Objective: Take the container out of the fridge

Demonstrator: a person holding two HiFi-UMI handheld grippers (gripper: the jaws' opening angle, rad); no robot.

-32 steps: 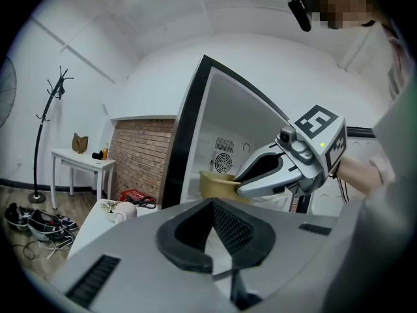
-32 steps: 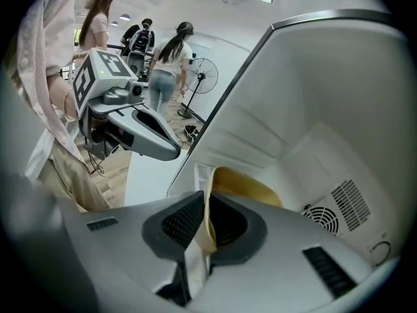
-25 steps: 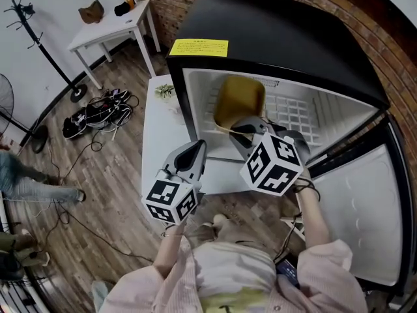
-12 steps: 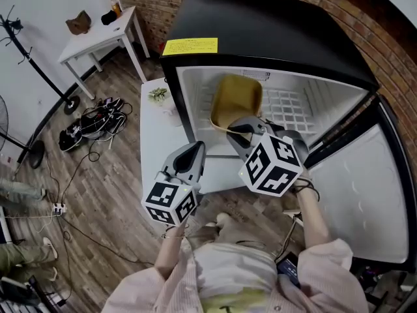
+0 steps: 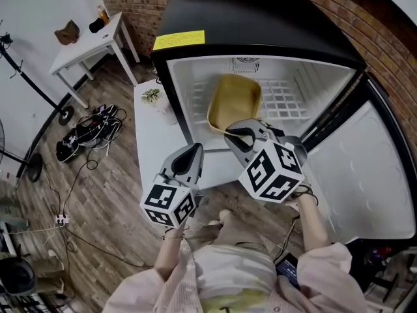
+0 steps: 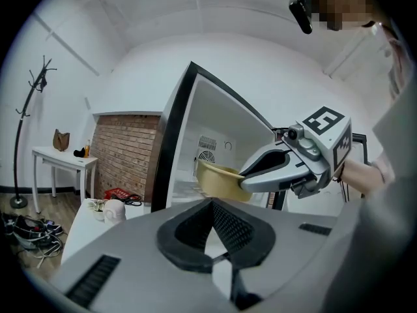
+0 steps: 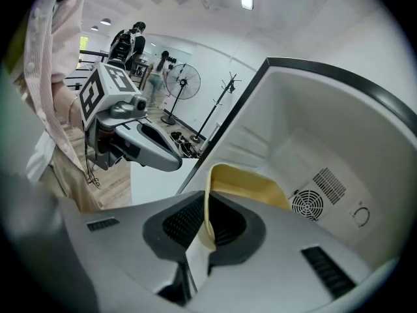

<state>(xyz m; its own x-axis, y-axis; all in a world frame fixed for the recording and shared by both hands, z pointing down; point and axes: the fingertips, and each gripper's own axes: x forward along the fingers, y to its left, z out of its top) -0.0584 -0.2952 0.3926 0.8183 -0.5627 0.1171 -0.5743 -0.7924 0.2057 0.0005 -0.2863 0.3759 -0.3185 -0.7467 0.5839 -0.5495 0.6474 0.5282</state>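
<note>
A yellow container point(image 5: 234, 100) sits tilted inside the open fridge point(image 5: 260, 25), over its white wire shelf. My right gripper point(image 5: 232, 134) is shut on the container's near rim. In the right gripper view the thin rim of the container point(image 7: 251, 184) runs between the pads of the right gripper point(image 7: 205, 207). My left gripper point(image 5: 194, 152) hangs in front of the fridge's left edge, shut and holding nothing. From the left gripper view, the left gripper point(image 6: 210, 202) points toward the container point(image 6: 218, 178), well short of it.
The fridge door point(image 5: 371, 175) stands wide open to the right. A low white table point(image 5: 153, 142) with a small plant point(image 5: 151, 95) stands against the fridge's left side. Cables and shoes point(image 5: 88, 129) lie on the wooden floor, and a white side table point(image 5: 85, 41) stands farther left.
The head view has swung so the fridge sits more to the left. Both grippers hold about the same places, and the right one keeps its grip on the container.
</note>
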